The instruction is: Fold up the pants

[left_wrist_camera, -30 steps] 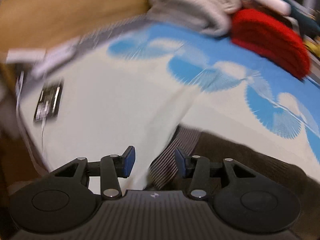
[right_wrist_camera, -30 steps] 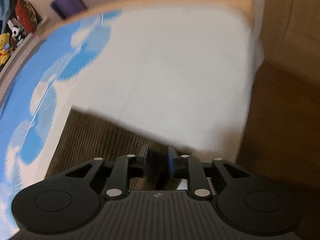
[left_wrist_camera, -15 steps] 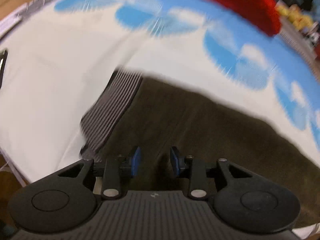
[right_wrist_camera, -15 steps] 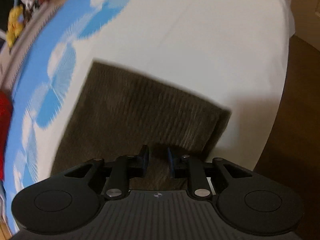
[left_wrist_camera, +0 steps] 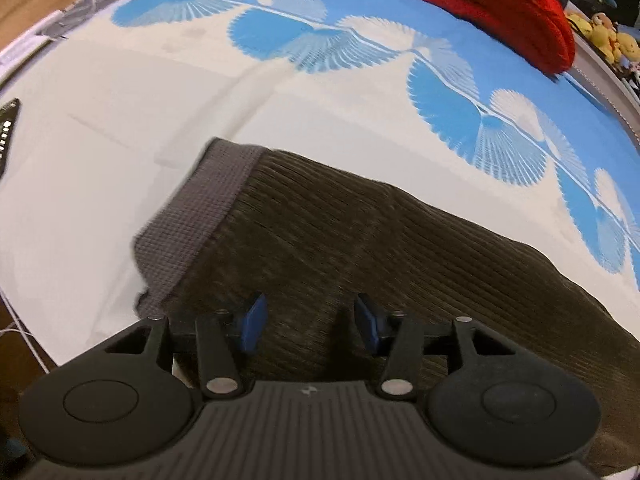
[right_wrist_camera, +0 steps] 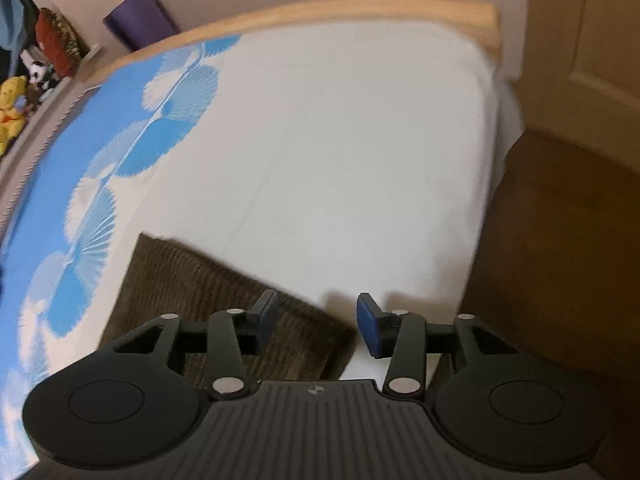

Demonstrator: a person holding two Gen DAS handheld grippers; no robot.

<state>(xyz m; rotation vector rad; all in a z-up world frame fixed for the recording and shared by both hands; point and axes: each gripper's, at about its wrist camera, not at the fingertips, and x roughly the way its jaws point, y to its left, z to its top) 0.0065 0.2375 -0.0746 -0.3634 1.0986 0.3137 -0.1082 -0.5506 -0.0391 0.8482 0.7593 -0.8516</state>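
Hovering over dark ribbed pants (left_wrist_camera: 360,248) spread flat on a bed, the left gripper (left_wrist_camera: 308,320) has its blue-padded fingers (left_wrist_camera: 252,322) spread wide with nothing between them. The fabric fills the space below and ahead of the jaws, and the pants' grey waistband (left_wrist_camera: 188,232) lies to the left, its edge resting on a white sheet (left_wrist_camera: 100,152). Beyond the pants, a band of blue fabric with white fan shapes (left_wrist_camera: 360,40) runs across the bed, and a red cushion (left_wrist_camera: 488,4) sits at the far edge near yellow soft toys (left_wrist_camera: 600,36). In the right wrist view, the right gripper (right_wrist_camera: 316,320) is likewise spread and empty, its left finger over a folded corner of the pants (right_wrist_camera: 208,292) and its right finger (right_wrist_camera: 370,326) over bare sheet (right_wrist_camera: 340,140). The bed's wooden frame (right_wrist_camera: 360,8) curves behind, with brown floor (right_wrist_camera: 560,240) to the right and a purple cylinder (right_wrist_camera: 140,18) against the wall.
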